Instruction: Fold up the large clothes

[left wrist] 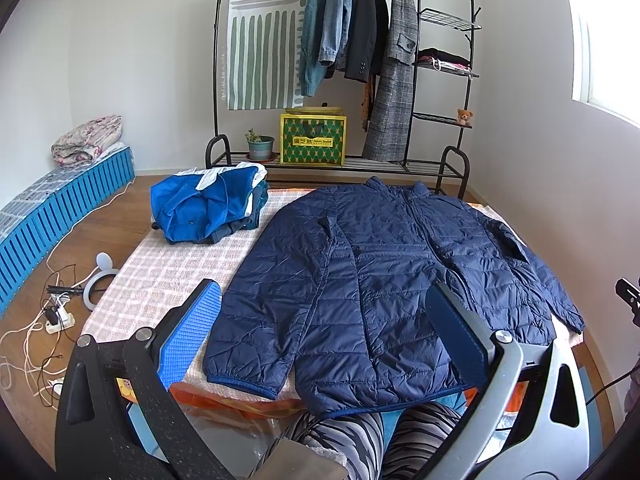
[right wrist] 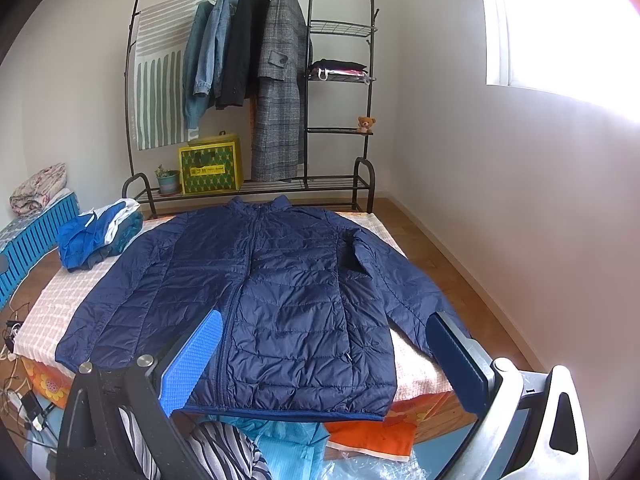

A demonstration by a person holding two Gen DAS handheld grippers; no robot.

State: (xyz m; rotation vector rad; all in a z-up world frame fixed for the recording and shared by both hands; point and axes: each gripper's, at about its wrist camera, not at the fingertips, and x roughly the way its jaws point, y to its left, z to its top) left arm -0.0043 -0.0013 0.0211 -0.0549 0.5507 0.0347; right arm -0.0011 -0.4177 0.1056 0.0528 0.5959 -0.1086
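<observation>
Navy quilted jacket [left wrist: 384, 280] spread flat, front up and zipped, across the checked worktop [left wrist: 168, 264], a blue clothes pile [left wrist: 208, 208] beside its sleeve; left gripper [left wrist: 324, 336] and right gripper [right wrist: 324, 352] above the hem, jaws spread, empty.

A tall black metal clothes rack [right wrist: 256, 92] stands against the plain white wall [right wrist: 460, 152], with brown wooden floor [left wrist: 100, 224] around its base, a bright window [right wrist: 560, 24] to its right and blue slatted crates [left wrist: 60, 208] to its left.
</observation>
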